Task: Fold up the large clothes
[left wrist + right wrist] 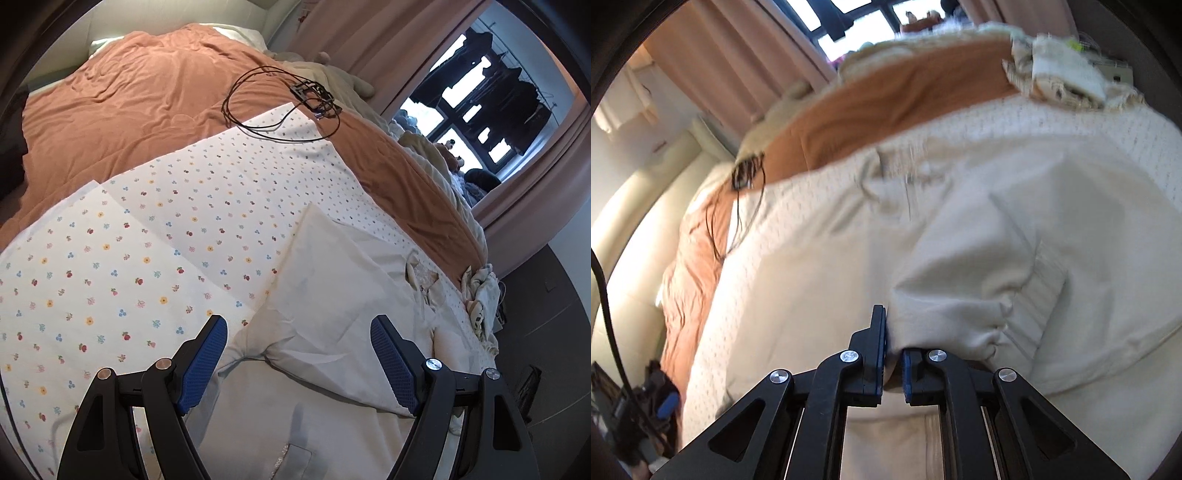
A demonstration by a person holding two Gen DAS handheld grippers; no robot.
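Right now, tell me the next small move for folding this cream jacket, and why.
Probably carry the right gripper across, laying the pinched sleeve over the cream jacket body. Its jaws look clamped on the sleeve cuff, and that view is motion-blurred, while the left gripper hangs open over the jacket on the floral sheet, gripping nothing, so it could pin the body down.

Black cable (258,110) crosses the floral sheet's (110,266) otherwise open far corner.
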